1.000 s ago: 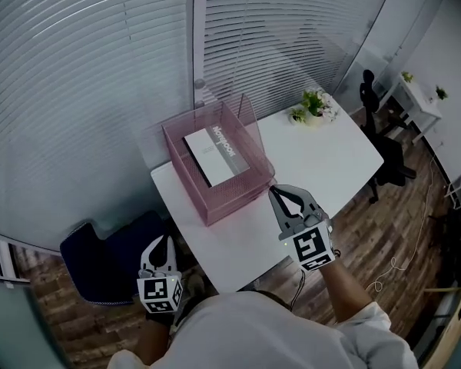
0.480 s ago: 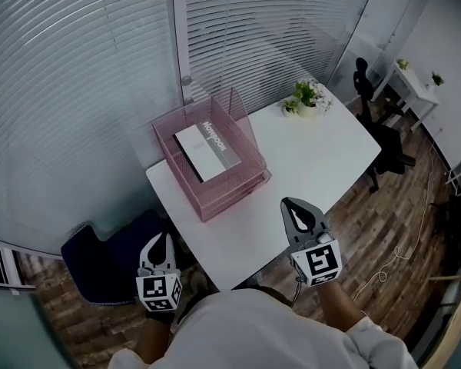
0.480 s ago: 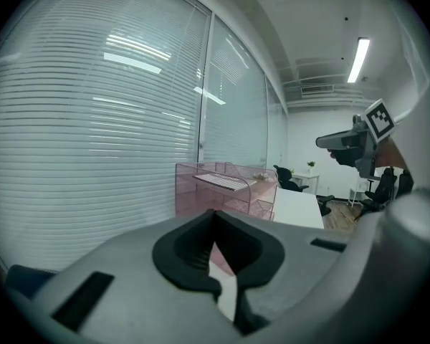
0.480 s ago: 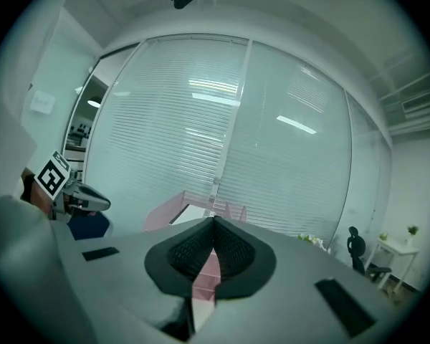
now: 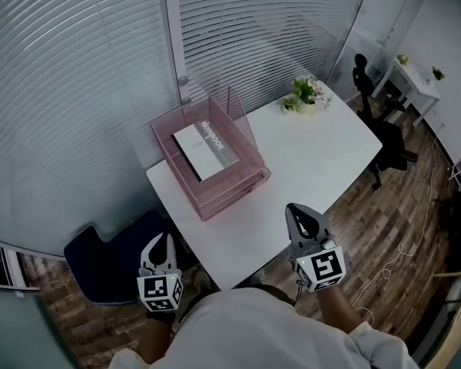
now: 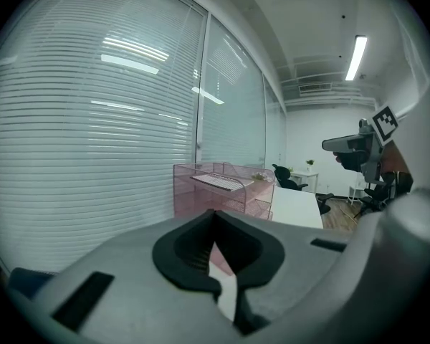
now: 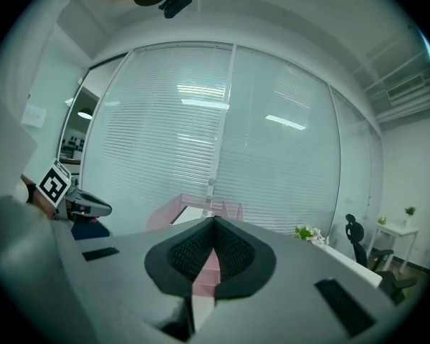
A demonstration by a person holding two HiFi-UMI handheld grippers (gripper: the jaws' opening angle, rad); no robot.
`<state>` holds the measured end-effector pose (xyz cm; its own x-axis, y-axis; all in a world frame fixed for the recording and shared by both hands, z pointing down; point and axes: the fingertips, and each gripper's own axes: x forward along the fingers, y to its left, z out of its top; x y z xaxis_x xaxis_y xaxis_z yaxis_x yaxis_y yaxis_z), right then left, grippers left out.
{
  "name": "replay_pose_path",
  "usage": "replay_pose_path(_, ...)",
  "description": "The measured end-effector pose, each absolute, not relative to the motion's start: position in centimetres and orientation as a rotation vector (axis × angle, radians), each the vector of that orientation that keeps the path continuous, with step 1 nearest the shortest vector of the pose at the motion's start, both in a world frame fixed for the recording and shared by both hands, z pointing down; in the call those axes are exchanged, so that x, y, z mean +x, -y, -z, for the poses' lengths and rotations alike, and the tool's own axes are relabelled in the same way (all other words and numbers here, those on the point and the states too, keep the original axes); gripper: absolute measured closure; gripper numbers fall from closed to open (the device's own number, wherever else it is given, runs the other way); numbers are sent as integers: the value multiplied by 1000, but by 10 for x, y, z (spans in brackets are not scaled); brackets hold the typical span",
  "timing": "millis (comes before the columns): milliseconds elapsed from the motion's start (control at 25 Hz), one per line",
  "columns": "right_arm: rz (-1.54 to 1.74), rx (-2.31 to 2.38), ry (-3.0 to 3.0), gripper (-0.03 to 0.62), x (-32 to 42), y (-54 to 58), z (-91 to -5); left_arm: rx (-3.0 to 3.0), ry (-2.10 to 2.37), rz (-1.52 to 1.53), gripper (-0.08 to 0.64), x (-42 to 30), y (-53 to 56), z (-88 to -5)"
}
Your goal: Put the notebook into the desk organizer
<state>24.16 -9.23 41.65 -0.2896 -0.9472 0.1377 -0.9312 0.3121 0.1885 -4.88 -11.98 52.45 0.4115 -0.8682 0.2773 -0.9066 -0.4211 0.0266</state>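
Note:
A grey-and-white notebook [image 5: 206, 150] lies flat on the top tier of the pink wire desk organizer [image 5: 223, 193], which stands at the back left of the white table [image 5: 315, 156]. In the left gripper view the notebook [image 6: 216, 181] shows as a thin slab on the organizer [image 6: 233, 201]. My right gripper [image 5: 298, 211] is shut and empty, held off the table's near edge. My left gripper [image 5: 160, 241] is shut with nothing in it, low at the left, away from the table. The organizer [image 7: 190, 217] sits straight ahead in the right gripper view.
A small potted plant [image 5: 305, 94] stands at the table's far corner. A blue chair [image 5: 107, 256] is beside my left gripper. A black office chair [image 5: 384, 141] and a white side desk [image 5: 413, 79] stand to the right. Slatted blinds [image 5: 77, 91] close off the back.
My right gripper has drawn back from the organizer toward me, off the table's near edge. The left gripper has stayed in place. The notebook rests unmoved in the organizer.

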Motion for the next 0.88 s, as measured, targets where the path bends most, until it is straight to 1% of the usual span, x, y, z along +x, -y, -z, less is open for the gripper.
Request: replay_pose_path(880, 7, 1743, 2402, 578, 246, 99, -430, 2486, 1592, -356, 552, -46, 123, -524)
